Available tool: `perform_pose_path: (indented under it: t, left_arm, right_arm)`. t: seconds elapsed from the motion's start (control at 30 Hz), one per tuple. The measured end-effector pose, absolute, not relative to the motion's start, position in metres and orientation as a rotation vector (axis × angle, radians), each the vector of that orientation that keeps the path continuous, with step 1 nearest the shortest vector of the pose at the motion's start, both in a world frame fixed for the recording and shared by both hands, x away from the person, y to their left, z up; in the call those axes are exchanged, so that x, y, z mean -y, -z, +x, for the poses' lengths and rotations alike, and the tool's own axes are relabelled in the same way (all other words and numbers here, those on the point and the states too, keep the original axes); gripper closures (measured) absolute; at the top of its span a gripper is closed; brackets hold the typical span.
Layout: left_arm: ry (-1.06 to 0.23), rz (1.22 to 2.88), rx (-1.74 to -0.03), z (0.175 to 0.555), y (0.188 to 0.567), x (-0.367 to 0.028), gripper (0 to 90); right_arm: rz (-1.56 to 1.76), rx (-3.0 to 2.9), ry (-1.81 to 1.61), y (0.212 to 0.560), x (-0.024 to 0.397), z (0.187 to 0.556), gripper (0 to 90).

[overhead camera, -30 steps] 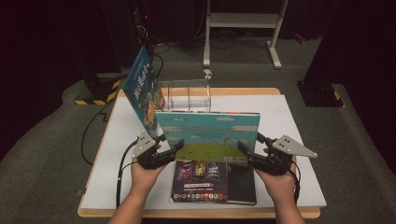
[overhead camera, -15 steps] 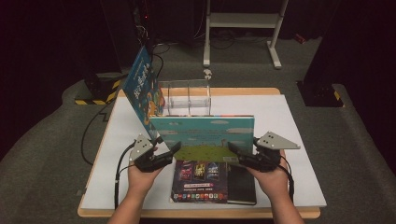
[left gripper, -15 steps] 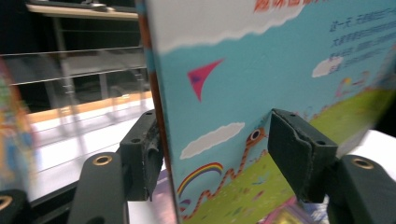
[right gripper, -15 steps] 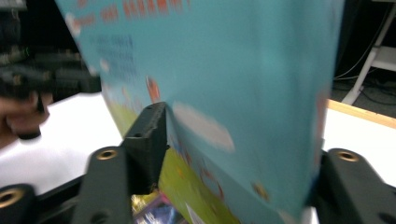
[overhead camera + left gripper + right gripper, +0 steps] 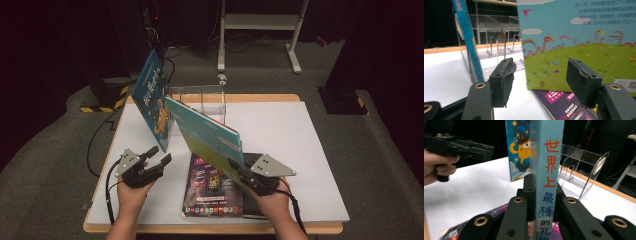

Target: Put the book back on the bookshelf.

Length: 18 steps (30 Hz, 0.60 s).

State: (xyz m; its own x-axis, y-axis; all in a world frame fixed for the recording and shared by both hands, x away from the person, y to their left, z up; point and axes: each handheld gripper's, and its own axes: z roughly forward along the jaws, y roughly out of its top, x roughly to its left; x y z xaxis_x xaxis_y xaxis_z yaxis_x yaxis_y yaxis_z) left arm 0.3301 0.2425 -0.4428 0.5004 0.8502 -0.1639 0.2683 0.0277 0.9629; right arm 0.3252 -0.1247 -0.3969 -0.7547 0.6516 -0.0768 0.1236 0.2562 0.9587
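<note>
Gripping the picture book (image 5: 210, 135) by its spine, the right tool (image 5: 248, 176) has it lifted, the left tool (image 5: 159, 157) gapes empty, and slotting into the clear rack (image 5: 200, 100), apparently the goal, remains.

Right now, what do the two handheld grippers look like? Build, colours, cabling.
Both are black, two-jaw units. The left gripper carries a grey three-cornered plate on top and trails a black cable; the right gripper has the same plate and cable. Up close, the jaw links show brass-coloured rivets and blocky black pads, one worn at its edge. Forearms are bare, no sleeves.
</note>
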Motion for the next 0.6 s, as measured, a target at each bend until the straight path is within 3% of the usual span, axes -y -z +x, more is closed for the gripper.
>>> perform_pose_path:
  t: [0.3, 0.6]
  left_arm:
    - [-0.576, 1.505, -1.017, 0.327, 0.443, -0.248, 39.3]
    - [-0.537, 1.516, -0.972, 0.323, 0.437, -0.227, 35.4]
  right_arm:
    - [0.832, -1.991, -1.583, 0.409, 0.107, 0.341, 80.8]
    - [0.831, -2.005, -1.561, 0.408, 0.104, 0.338, 78.8]
